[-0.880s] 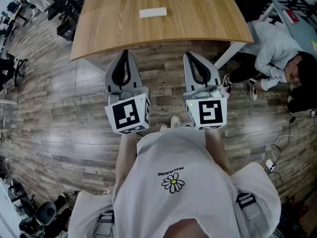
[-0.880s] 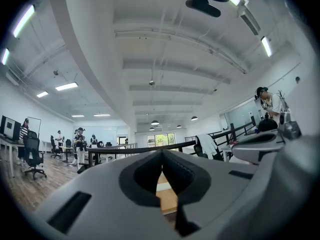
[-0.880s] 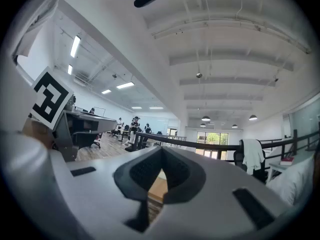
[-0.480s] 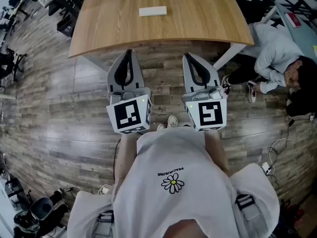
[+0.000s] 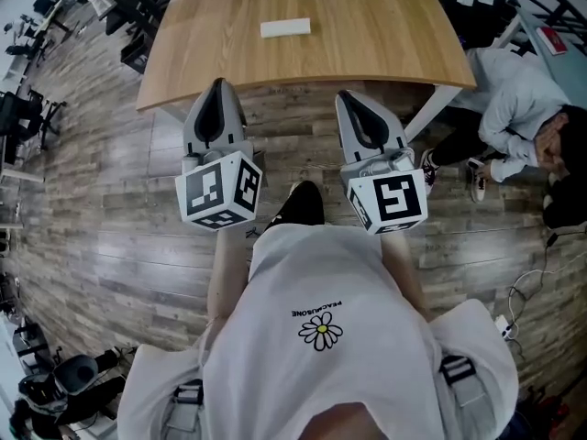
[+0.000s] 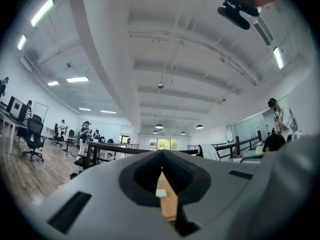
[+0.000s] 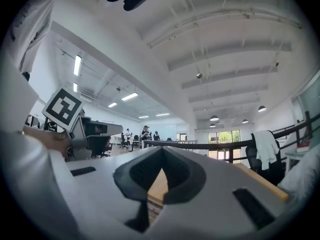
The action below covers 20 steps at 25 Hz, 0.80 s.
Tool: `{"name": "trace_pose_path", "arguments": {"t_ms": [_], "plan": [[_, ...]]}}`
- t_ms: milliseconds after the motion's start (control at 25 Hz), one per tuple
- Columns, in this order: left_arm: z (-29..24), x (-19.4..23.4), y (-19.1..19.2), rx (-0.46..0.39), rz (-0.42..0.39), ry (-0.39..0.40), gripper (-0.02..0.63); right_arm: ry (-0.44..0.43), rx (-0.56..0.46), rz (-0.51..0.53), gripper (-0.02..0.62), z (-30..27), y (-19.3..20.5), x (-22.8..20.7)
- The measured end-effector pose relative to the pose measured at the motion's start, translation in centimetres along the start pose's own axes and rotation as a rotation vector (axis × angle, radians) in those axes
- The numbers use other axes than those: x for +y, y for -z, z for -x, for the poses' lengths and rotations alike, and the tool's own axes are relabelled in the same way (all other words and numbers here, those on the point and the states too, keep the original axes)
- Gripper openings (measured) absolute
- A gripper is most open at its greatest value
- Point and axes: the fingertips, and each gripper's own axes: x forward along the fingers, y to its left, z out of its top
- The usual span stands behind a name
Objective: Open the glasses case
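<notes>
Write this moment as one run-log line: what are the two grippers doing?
left gripper: shut, empty | right gripper: shut, empty | glasses case: lies on table, untouched, well ahead of both grippers

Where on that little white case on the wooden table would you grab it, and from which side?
Probably across its narrow width, near one end, coming in over the table's near edge. The white case lies flat on the table with a long side facing the person, so that width suits a claw best. Its hinge side is too small to tell.
</notes>
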Motion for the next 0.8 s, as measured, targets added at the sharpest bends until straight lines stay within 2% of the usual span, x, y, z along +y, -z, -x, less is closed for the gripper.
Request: {"name": "trace_pose_path", "arguments": {"t_ms": [280,480,800], "plan": [[-3.3,1.3,-0.7,-0.005,0.001,-0.040,0.015,0.026,-0.033,-0.007,0.006,-1.4,-0.4,-3.2],[-7.5,1.1,0.2,-0.008,-0.015,-0.018,0.015,0.029,-0.024,0.057,0.005,-3.2,-0.4,-5.6],[-14.0,4.9,1.4,-0.013,0.016,-0.026,0.015,0.054,-0.015,0.059,0.006,-10.0,0.3,-8.3]]}}
